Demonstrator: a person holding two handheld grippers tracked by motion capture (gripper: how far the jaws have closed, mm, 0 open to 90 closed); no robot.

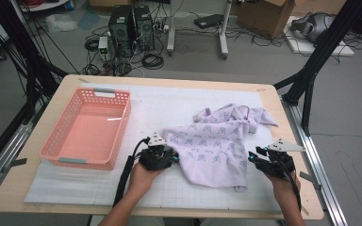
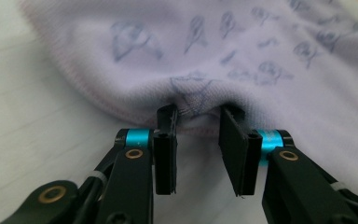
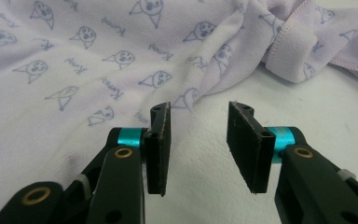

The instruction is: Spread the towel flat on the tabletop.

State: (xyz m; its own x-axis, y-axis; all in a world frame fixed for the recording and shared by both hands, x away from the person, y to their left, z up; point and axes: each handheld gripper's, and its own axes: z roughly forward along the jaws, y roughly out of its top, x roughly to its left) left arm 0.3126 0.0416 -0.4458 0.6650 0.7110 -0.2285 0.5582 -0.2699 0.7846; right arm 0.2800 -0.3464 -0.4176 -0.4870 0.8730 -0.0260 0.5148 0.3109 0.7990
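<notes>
Lying rumpled on the white mat right of the middle of the desk (image 1: pixel 37 197): lilac towel (image 1: pixel 214 143) printed with small faces, far corner bunched. Pink basket (image 1: pixel 87 127) well apart at the left.

Left tongs (image 2: pixel 198 122) parted, tips at the near hem, a small pucker of cloth pushed between them but apparently not pinched (hem blurred close up, so hard to be sure). Right tongs (image 3: pixel 198 122) parted too, over bare mat just beside the cloth's edge, nothing between them.

Risks from here: closing the left on one thin ply only, so slipping out on the lift; closing the right on mat or air, leaving one side dragging and the towel twisting; snagging the bunched corner.
</notes>
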